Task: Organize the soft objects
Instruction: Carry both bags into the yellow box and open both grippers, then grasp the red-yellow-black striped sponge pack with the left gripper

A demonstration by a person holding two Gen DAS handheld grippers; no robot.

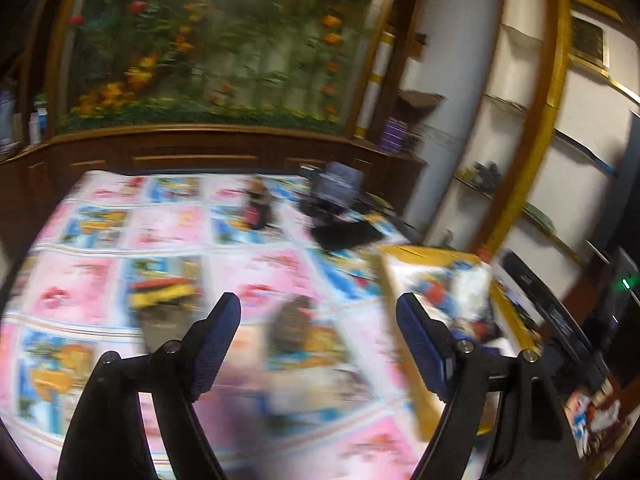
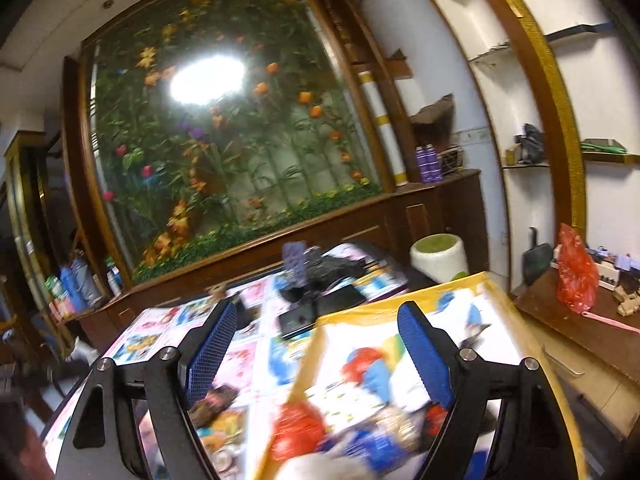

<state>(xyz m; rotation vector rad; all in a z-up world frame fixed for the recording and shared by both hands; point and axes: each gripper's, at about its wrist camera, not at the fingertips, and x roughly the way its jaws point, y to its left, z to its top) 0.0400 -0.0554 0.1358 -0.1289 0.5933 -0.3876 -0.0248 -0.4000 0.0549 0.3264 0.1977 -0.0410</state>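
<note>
Right wrist view, red soft toy [image 2: 298, 426] below gaping right claw [image 2: 316, 354], nothing gripped

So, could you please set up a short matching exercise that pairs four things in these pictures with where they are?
Things:
1. red plastic bag
2. yellow-rimmed printed bin
3. purple bottles
4. floral wall panel

Places:
A. behind the wooden cabinet
B. on the brown side table, right
C. on the cabinet top by the white column
D. on the patterned cloth, under the right gripper

Pairs: 1-B, 2-D, 3-C, 4-A
</note>
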